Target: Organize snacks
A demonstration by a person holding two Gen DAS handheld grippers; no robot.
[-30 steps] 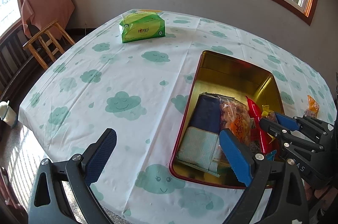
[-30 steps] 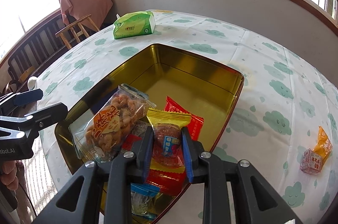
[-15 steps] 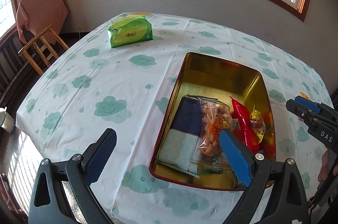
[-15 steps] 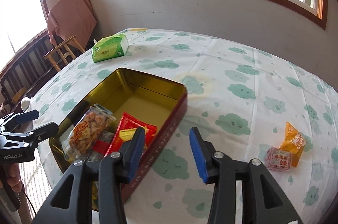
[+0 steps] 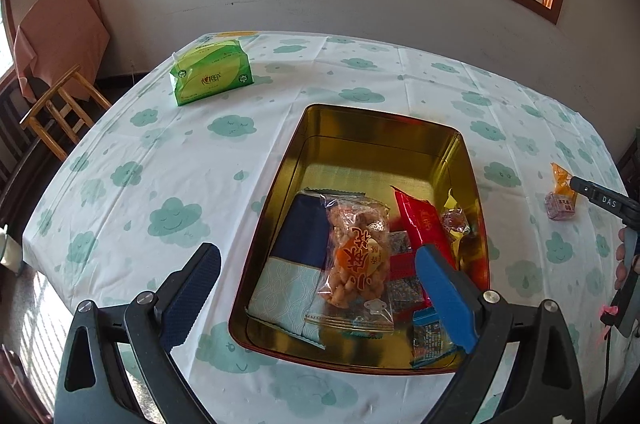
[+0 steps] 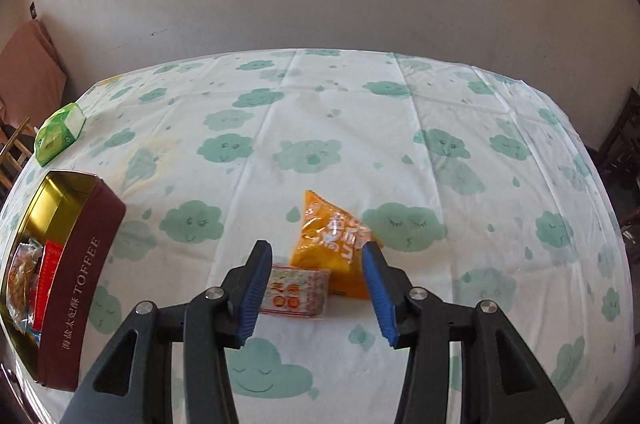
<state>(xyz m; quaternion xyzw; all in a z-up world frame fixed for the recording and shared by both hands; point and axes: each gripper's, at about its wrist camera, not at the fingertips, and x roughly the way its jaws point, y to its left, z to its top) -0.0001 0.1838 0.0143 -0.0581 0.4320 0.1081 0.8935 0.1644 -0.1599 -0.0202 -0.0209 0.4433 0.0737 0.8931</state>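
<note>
Right gripper jaws just opening, empty, over the orange packet at lower centre; left gripper released above the tin

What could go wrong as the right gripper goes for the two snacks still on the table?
The right gripper, its jaws just opened and empty, hovers over both the small white-and-red packet and the orange bag, which touch; closing here might catch both or pinch only a crinkly edge that slips. The tin is already crowded at its near end, so a drop there could pile onto the peanut bag.
</note>
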